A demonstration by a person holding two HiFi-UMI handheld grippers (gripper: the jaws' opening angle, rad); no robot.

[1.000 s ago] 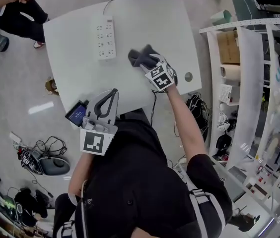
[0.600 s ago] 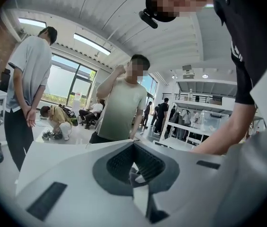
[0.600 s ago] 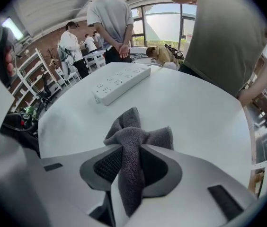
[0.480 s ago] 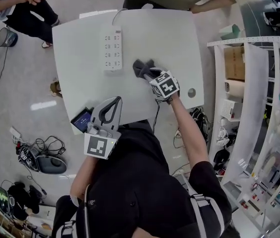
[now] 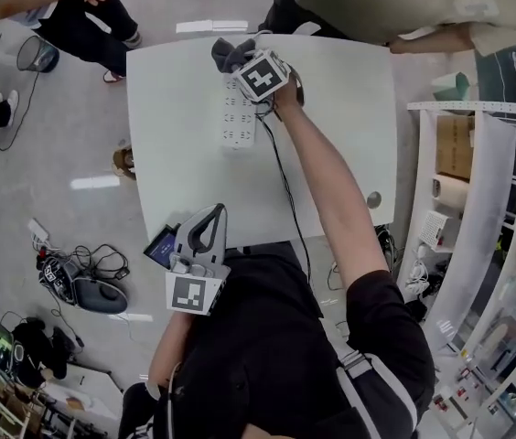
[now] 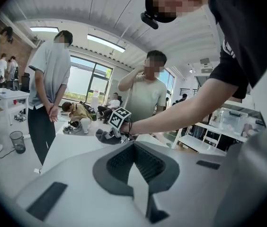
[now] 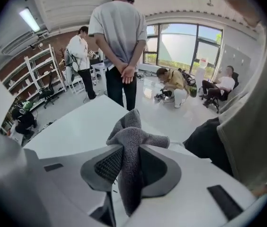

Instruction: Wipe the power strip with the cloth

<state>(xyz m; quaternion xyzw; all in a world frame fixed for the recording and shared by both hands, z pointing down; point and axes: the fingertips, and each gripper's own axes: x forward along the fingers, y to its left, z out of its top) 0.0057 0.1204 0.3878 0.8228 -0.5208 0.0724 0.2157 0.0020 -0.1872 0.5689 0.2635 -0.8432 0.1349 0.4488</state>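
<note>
- One white tabletop [image 5: 331,108] fills the middle of the room, with several people standing round its far side.
- Along its far-left part lies the power strip [image 5: 238,122] — long and white, running lengthways away from the person at the near edge. Its far end sits under the right gripper [image 5: 240,62]. It looks like light, stiff plastic, so I'd expect it to skid on that smooth top under a firm wipe. Its near end is bare, which makes that the place to steady it.
- The right gripper reaches out at arm's length over the strip's far end. Its fingers [image 7: 106,167] have just been closing and now pinch the cloth [image 7: 132,141], which stands between them.
- The left gripper [image 5: 210,213] hangs at the near edge, close to the person's body and well apart from the strip. Its fingers [image 6: 117,162] are pressed together with nothing between them.
- Smallest is the cloth — dark grey and nubbly, bunched, taken by its middle with a tuft poking out past the fingertips. It is soft, light and limp, so it should fold round the strip's edges. A hold on the bunched middle leaves loose fabric to drag along the strip. Whether it touches the strip yet, I can't tell.
</note>
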